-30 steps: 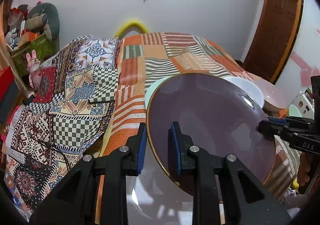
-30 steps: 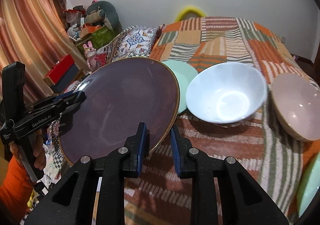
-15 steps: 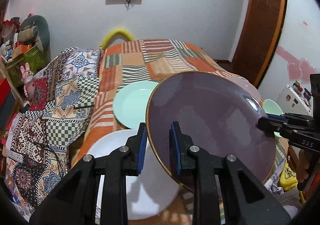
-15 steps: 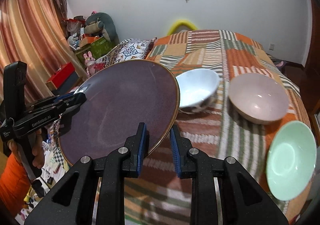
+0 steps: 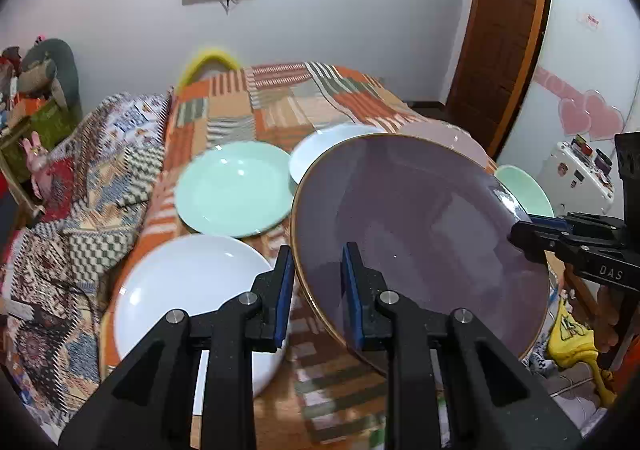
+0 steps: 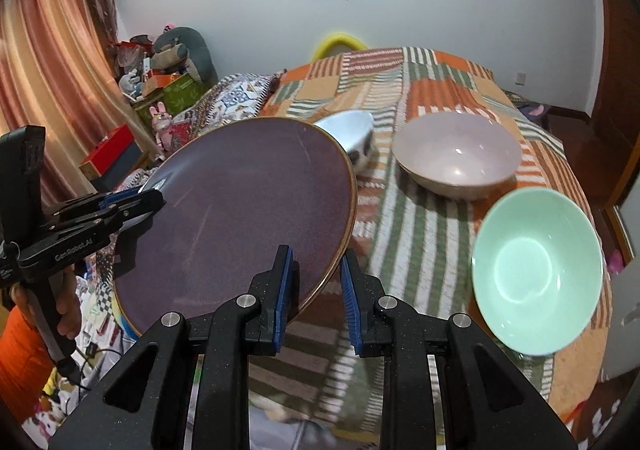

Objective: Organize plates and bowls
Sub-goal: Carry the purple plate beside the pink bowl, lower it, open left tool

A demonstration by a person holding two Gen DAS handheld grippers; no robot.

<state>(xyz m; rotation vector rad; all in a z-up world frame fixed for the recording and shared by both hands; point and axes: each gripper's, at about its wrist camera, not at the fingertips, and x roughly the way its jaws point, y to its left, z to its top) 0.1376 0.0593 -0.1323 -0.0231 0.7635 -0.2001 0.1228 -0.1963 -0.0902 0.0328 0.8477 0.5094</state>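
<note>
A large purple plate (image 5: 420, 242) with a gold rim is held tilted above the bed's near end, and both grippers carry it. My left gripper (image 5: 316, 290) is shut on its near left rim. My right gripper (image 6: 316, 290) is shut on the opposite rim and shows in the left wrist view as black jaws (image 5: 532, 238). The left gripper (image 6: 136, 205) also appears in the right wrist view, held by a hand. On the bedspread lie a white plate (image 5: 192, 290), a green plate (image 5: 236, 189), a white bowl (image 6: 352, 129), a pink bowl (image 6: 456, 157) and a green bowl (image 6: 536, 270).
The dishes rest on a striped orange patchwork bedspread (image 6: 400, 81). A patterned quilt (image 5: 80, 185) covers the bed's left side. Toys and boxes (image 6: 168, 77) sit by the curtain. A wooden door (image 5: 504, 29) and a small white appliance (image 5: 576, 177) stand to the right.
Both grippers have drawn back from the bed with the purple plate still between them. The white plate, the whole green plate and the green bowl have come into view.
</note>
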